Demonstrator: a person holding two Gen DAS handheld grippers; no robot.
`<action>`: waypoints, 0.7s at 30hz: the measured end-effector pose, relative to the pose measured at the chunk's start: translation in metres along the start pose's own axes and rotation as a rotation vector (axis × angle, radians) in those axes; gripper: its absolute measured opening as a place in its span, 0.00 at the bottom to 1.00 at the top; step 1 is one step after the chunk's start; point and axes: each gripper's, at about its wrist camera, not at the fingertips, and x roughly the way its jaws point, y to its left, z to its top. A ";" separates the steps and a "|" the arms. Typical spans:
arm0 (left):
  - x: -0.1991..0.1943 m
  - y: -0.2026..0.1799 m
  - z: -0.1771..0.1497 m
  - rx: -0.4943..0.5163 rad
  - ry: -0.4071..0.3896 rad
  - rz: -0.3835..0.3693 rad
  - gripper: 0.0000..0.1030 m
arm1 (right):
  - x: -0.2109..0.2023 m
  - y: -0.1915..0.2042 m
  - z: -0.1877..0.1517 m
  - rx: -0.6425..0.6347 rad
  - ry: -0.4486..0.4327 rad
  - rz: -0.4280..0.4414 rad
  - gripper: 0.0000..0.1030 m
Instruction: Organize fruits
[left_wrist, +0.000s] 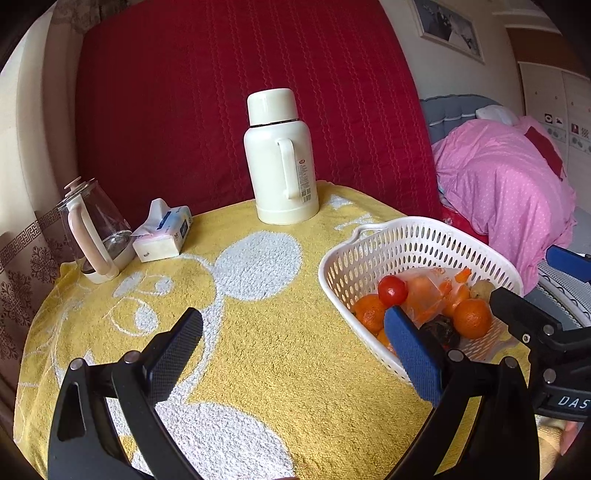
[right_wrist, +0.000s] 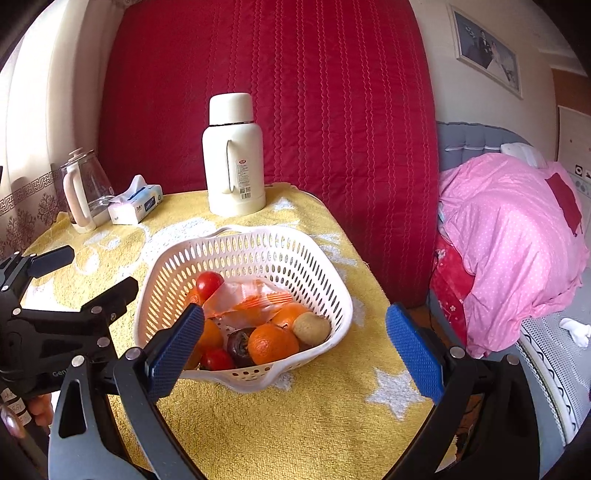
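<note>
A white slotted basket stands on the yellow towel-covered table; it also shows in the left wrist view. It holds oranges, tomatoes, a kiwi, a dark fruit and an orange plastic bag. My right gripper is open and empty, just in front of the basket. My left gripper is open and empty over the towel, left of the basket. In the left view a tomato and oranges show.
A cream thermos stands at the table's back. A glass kettle and a tissue pack sit at the back left. A red quilted backdrop is behind. A bed with a pink duvet lies right of the table.
</note>
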 end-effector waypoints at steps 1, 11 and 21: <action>0.000 0.000 0.000 0.000 0.000 0.000 0.95 | 0.001 0.000 0.000 -0.001 0.002 0.000 0.97; 0.001 -0.003 0.000 0.023 0.002 -0.004 0.95 | 0.003 -0.001 0.000 0.007 0.005 -0.004 0.97; 0.000 -0.004 0.001 0.021 0.023 -0.054 0.95 | -0.001 -0.003 0.002 0.011 -0.006 -0.004 0.97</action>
